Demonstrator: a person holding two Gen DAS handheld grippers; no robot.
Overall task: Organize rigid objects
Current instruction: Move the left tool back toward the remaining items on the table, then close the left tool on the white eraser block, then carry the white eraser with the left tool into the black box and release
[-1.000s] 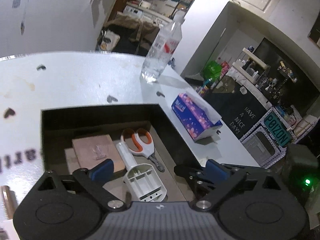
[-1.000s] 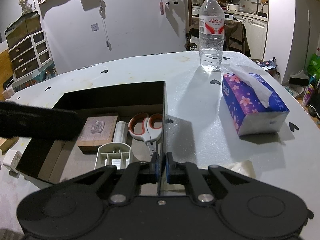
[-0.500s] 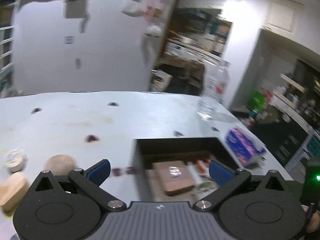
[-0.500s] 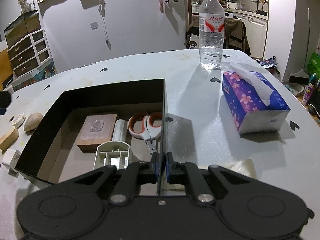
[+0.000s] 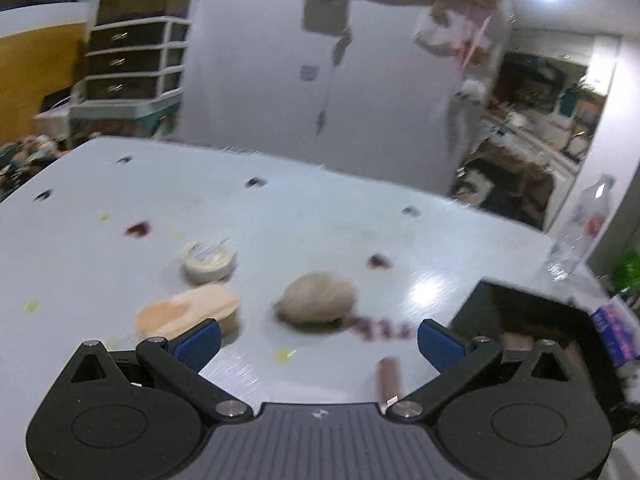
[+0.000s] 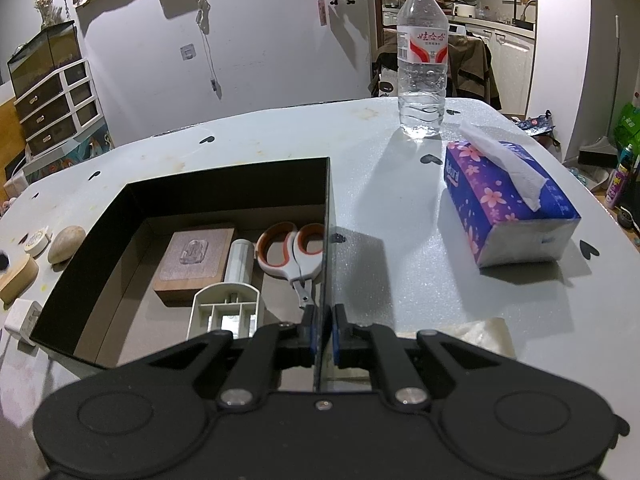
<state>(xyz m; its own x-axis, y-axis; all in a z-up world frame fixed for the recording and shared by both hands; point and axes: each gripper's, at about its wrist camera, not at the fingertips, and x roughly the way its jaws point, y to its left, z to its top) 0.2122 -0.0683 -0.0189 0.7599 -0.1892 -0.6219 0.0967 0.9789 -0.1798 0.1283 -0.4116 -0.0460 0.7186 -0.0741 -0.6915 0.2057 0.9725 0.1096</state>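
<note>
Counted items were: one black open cardboard box (image 6: 224,184), one pair of orange-handled scissors (image 6: 290,250), one wooden block (image 6: 194,264), one clear water bottle (image 6: 421,60), one purple floral tissue box (image 6: 508,204), one smooth tan stone (image 5: 318,298).

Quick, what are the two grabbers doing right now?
Left hand-held gripper: open, holding nothing.
Right hand-held gripper: shut on the black box wall.

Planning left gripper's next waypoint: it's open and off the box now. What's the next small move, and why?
Probably ease the left gripper forward and down around the stone: its jaws are open and empty, the stone lies loose on the table straight ahead, and the right gripper is clamped on the box wall.
</note>
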